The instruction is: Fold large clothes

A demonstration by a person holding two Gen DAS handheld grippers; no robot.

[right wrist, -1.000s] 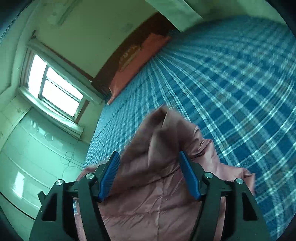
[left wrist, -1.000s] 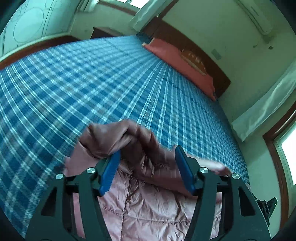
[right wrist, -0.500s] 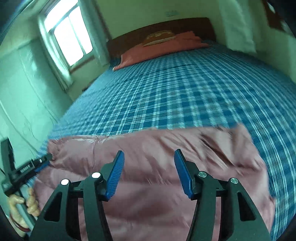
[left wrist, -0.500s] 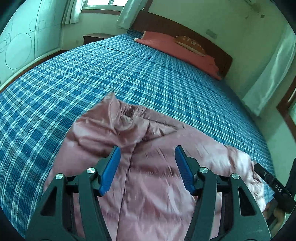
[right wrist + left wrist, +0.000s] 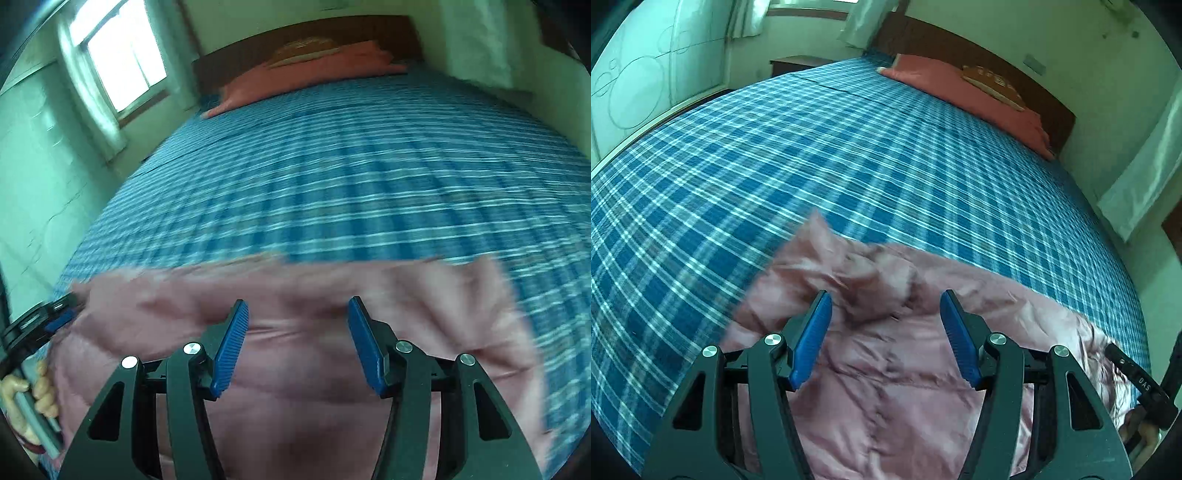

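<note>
A large pink quilted jacket (image 5: 886,369) lies spread on the blue plaid bed (image 5: 849,166), near its foot. My left gripper (image 5: 885,306) is open and empty, hovering just above the jacket's rumpled upper edge. My right gripper (image 5: 297,314) is open and empty above the same jacket (image 5: 303,406), which is motion-blurred in the right wrist view. The right gripper's body shows at the lower right of the left wrist view (image 5: 1141,384). The left gripper shows at the left edge of the right wrist view (image 5: 44,325).
Red pillows (image 5: 960,85) lie against the dark wooden headboard (image 5: 960,48) at the far end. A nightstand (image 5: 798,64) and a window (image 5: 122,55) are at the far side. A pale wardrobe (image 5: 639,81) stands on the left, curtains (image 5: 1137,177) on the right.
The jacket was lifted and bunched between both grippers, then dropped and spread flat on the bed. Both views swung level toward the headboard. Both grippers stay open.
</note>
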